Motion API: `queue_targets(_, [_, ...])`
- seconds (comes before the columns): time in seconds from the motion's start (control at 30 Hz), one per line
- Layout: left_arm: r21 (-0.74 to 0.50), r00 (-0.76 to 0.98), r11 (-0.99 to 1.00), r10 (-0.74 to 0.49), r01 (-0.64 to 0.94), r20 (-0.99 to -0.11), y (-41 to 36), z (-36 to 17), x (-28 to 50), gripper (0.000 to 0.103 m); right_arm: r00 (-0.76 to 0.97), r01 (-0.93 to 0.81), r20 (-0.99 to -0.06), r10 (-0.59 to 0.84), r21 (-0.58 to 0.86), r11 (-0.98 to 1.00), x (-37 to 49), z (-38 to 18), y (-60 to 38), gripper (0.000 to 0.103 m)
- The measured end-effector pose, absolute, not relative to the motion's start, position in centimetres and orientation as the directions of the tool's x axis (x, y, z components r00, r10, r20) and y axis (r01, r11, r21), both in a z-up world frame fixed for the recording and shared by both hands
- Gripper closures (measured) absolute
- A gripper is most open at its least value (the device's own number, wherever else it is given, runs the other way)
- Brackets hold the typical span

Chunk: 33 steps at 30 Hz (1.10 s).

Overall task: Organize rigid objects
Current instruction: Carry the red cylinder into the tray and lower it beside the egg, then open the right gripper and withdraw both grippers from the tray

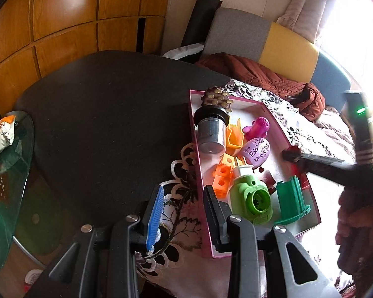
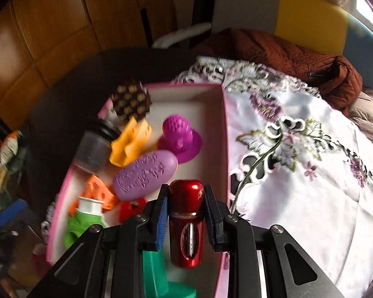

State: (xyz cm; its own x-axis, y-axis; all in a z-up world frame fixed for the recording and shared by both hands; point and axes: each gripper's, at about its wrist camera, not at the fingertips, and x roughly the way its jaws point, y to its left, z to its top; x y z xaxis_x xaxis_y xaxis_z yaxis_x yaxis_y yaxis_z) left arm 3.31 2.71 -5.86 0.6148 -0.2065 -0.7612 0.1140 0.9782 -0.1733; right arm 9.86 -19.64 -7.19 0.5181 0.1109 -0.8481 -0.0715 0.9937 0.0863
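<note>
Here the right claw (image 2: 186,200) clamps a red canister (image 2: 186,221); the left claw (image 1: 184,213) gapes empty.

The green flanged piece (image 2: 159,273) is cut off by the bottom edge and partly hidden behind the right gripper (image 2: 186,203).

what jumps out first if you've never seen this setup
The shiny red metal cylinder, clamped in the right gripper over the near end of the pink-rimmed box. Then the bright jumble in that box: a lilac egg, a magenta figure, a green punch. To its right lies a flowered cloth.
</note>
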Motion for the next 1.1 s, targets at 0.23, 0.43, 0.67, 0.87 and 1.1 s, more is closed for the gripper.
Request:
queue_targets(0.23, [-0.170, 0.615, 0.981, -0.194, 0.097, -0.764, 3.1, -5.9, 3.5, 0.071, 0.507, -0.064, -0.858, 0.078, 0.053, 0.997, 9.4, -8.9, -19.2, 0.076])
queue_targets(0.43, [-0.169, 0.617, 0.980, -0.196, 0.102, -0.762, 2.8, -5.7, 3.4, 0.071, 0.514, -0.060, -0.856, 0.064, 0.039, 0.997, 8.9, -8.9, -18.9, 0.076])
queue_targets(0.67, [-0.165, 0.623, 0.980, -0.196, 0.108, -0.757, 2.7, -5.3, 3.0, 0.071, 0.524, -0.045, -0.849, 0.061, 0.044, 0.998, 8.5, -8.6, -18.9, 0.073])
queue_targets(0.87, [-0.160, 0.630, 0.981, -0.192, 0.109, -0.752, 2.6, -5.0, 2.8, 0.071, 0.556, -0.030, -0.829, 0.052, 0.042, 0.999, 7.5, -7.7, -19.0, 0.062])
queue_targets(1.1, [-0.149, 0.637, 0.983, -0.180, 0.103, -0.750, 2.4, -4.7, 2.5, 0.071, 0.621, 0.017, -0.784, -0.014, -0.005, 1.000, 5.6, -6.1, -18.8, 0.050])
